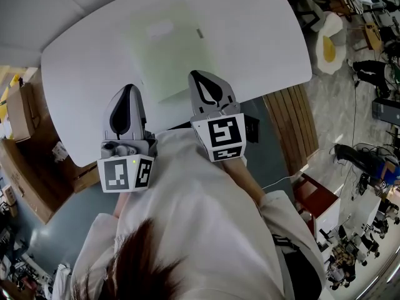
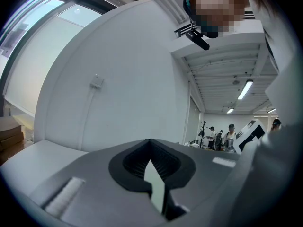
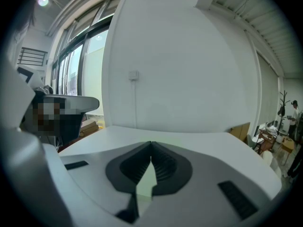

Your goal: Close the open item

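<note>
A pale green flat square case [image 1: 167, 49] lies on the white round-cornered table [image 1: 256, 36], near the middle and towards the person's edge. It lies flat with its top face level and a small tab at its right edge. Whether the lid is fully down cannot be told, and nothing of its inside shows. The left tongs [image 1: 128, 91] [image 2: 150, 143] hover over the table's near edge, just left of the case, tips pressed together with nothing between them. The right tongs [image 1: 197, 75] [image 3: 151, 146] are likewise closed and empty, their tips over the case's near right corner; contact cannot be told. Brown cardboard boxes [image 1: 19, 108] stand on the floor left of the table, contents unseen.
</note>
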Available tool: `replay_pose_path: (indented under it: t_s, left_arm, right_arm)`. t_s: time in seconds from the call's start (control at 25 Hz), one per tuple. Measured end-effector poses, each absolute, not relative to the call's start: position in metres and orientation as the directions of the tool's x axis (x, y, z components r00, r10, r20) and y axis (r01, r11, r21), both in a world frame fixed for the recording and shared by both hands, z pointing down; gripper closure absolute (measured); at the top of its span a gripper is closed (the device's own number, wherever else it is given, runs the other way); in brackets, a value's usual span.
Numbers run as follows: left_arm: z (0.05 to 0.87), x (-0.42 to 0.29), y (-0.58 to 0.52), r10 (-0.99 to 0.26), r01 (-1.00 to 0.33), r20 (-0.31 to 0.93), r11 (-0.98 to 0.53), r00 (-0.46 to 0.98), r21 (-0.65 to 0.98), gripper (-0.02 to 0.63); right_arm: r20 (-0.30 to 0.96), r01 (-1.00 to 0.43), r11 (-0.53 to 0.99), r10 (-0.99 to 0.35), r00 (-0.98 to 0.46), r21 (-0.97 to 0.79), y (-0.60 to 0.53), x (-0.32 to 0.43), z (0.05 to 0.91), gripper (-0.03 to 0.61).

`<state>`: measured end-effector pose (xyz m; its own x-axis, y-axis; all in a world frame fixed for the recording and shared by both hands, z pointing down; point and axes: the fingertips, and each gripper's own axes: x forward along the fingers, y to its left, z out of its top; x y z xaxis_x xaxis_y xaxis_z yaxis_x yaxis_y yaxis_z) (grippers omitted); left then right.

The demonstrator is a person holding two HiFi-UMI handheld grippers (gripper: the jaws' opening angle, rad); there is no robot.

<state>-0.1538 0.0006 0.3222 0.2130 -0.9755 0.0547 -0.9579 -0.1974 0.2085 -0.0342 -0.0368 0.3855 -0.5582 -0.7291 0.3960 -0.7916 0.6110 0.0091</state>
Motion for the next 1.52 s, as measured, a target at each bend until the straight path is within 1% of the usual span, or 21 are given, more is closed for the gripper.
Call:
replay_pose_path:
  t_s: [1.52]
  left_arm:
    - [0.3178,-0.1527,0.0011,-0.975,-0.956,0.049,-0.204,0.218,0.209,0.606]
  right_arm:
    - [0.395,-0.797,0.604,-0.734,-0.553,0.006,-0.0354,-0.0328,0.3819,0.569]
